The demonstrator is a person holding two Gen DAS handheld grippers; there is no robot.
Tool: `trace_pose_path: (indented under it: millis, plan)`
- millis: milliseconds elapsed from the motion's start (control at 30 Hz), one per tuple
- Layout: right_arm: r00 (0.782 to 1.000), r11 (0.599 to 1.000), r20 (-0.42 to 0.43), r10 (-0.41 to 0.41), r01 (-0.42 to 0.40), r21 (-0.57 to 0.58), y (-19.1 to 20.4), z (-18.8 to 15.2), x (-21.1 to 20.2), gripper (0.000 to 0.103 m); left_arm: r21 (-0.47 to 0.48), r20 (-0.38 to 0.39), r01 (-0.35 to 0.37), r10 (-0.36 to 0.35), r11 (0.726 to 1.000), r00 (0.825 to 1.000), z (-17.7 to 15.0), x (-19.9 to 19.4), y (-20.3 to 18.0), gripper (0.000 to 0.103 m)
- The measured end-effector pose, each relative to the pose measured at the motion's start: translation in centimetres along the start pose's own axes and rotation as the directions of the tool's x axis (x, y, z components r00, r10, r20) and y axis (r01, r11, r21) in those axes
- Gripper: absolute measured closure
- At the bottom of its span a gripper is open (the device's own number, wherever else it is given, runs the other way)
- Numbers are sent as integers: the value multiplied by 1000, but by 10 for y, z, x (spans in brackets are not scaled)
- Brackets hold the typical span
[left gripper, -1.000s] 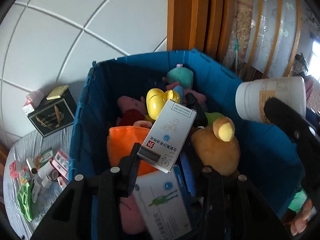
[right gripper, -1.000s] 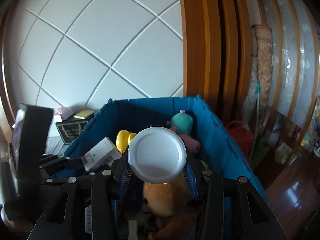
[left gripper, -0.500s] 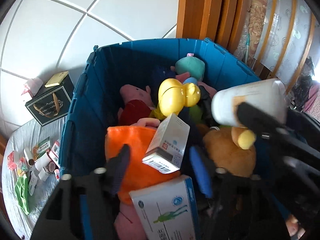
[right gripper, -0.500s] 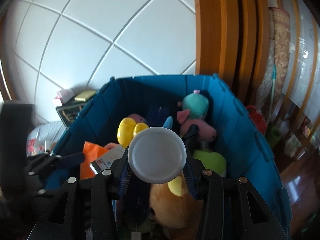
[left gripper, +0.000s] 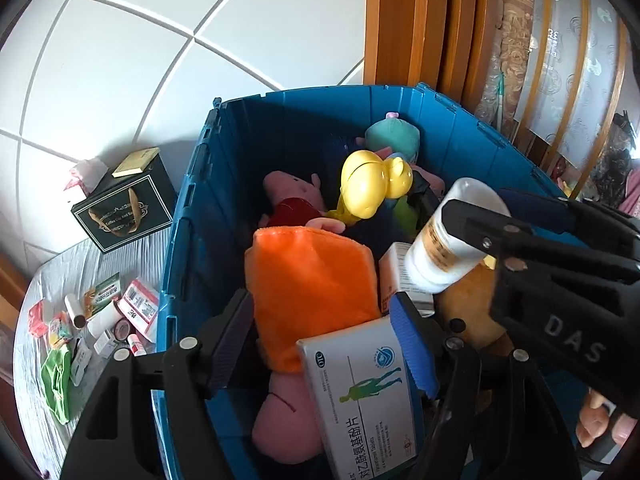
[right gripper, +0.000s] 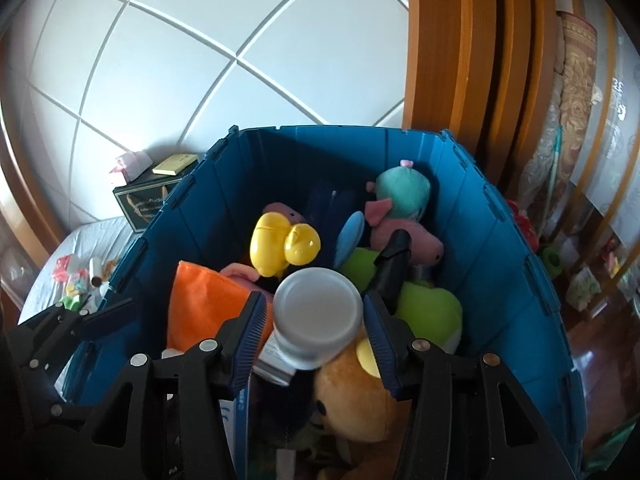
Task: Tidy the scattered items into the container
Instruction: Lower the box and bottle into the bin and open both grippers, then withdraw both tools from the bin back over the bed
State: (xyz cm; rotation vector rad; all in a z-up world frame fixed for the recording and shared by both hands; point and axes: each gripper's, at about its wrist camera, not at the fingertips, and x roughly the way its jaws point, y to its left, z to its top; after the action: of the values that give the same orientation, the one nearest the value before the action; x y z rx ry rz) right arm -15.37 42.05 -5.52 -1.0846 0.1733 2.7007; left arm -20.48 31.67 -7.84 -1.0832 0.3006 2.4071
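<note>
Over a blue bin point(left gripper: 188, 240) packed with plush toys, the right gripper point(right gripper: 316, 332) holds a white bottle point(right gripper: 316, 312) with its fingers clamped on the sides, above a brown plush point(right gripper: 356, 400). The left gripper point(left gripper: 320, 344) hangs beside it, fingers apart and empty, over an orange plush point(left gripper: 312, 280) and a white medicine box point(left gripper: 360, 400). More small packets point(left gripper: 100, 320) lie on the table point(left gripper: 28, 412).

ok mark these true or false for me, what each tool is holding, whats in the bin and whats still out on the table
1. The right tool grips a white bottle. True.
2. The left tool holds a box. False: it is open with nothing in it.
3. The blue bin holds only medicine boxes. False: plush toys and a yellow duck are inside too.
4. Small items lie on the table left of the bin. True.
</note>
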Motion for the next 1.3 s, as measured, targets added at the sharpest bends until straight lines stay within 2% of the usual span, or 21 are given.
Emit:
trace_pose_path:
  millis: [133, 233, 433, 533, 667, 833, 967, 1067, 1300]
  plan:
    - [1000, 1000, 19, 4, -4, 19, -5, -6, -14, 50, 4, 13, 11, -11, 1000, 1000, -3, -6, -3, 33]
    - [999, 999, 49, 7, -8, 31, -9, -13, -30, 45, 1, 30, 19, -19, 1000, 999, -7, -14, -3, 33]
    - [995, 999, 101, 11, -14, 35, -10, -31, -60, 44, 10, 86, 12, -13, 1000, 996, -20, -38, -4, 33]
    - [991, 999, 131, 15, -19, 34, -6, -44, -74, 42, 3, 114, 5, -5, 1000, 993, -30, -50, -2, 22]
    - [987, 1000, 158, 17, -20, 16, 2, -61, -86, 41, -1, 161, -16, 16, 1000, 987, -45, -67, 2, 22]
    - [983, 998, 175, 61, -66, 21, 17, -78, -96, 38, -38, 182, -30, 37, 999, 983, -65, -87, 21, 22]
    - [979, 998, 195, 65, -67, 5, 44, -89, -107, 36, -59, 210, -37, 49, 998, 976, -84, -109, 46, 22]
    - [975, 997, 208, 78, -79, -1, 68, -95, -115, 30, -80, 224, -42, 59, 996, 973, -102, -124, 73, 22]
    - [964, 994, 241, 109, -105, -30, 162, -108, -131, 28, -121, 223, -64, 90, 991, 971, -147, -149, 155, 22]
